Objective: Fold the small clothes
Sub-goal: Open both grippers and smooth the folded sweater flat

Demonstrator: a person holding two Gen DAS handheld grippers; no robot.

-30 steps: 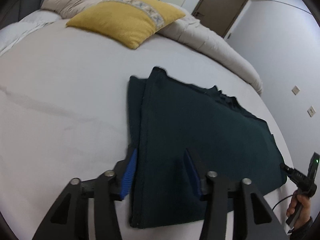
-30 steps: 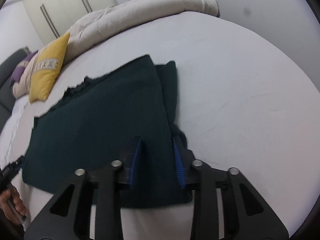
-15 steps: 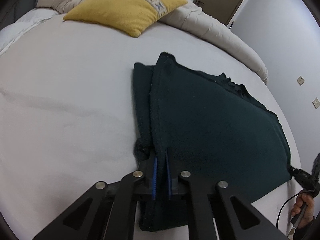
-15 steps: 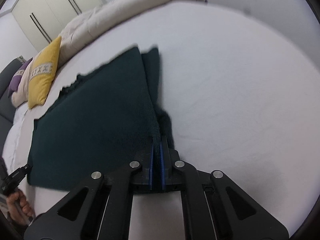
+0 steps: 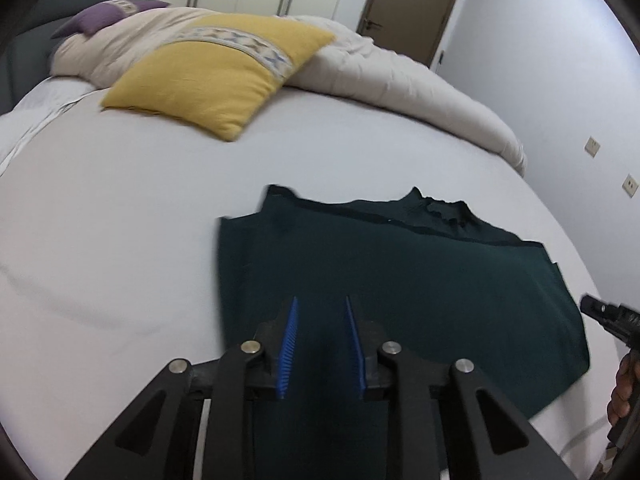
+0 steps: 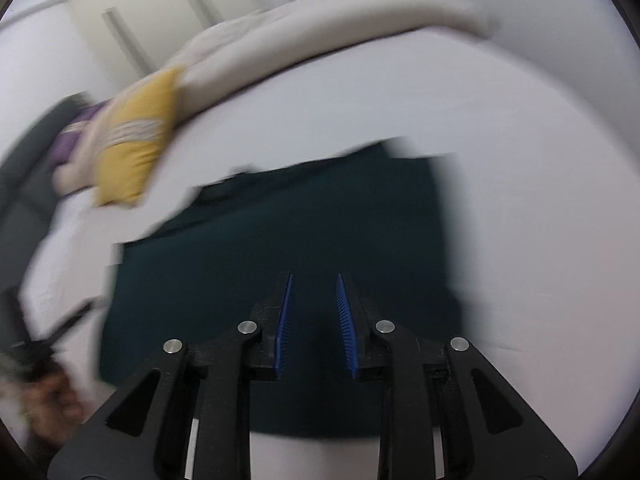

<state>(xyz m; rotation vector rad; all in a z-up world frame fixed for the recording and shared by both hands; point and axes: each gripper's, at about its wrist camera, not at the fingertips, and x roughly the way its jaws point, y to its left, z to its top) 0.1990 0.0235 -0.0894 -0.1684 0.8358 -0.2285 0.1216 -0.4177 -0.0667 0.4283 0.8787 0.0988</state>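
Bare white bed sheet lay open to the left of the dark green garment and, in the right wrist view, to its right. Beyond it, the yellow pillow and rolled beige duvet blocked the far side.

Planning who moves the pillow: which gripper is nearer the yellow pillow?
Left. The left gripper is over the garment's end nearer the pillow, right gripper over its far end; both jaws have just been opening, gripping nothing.
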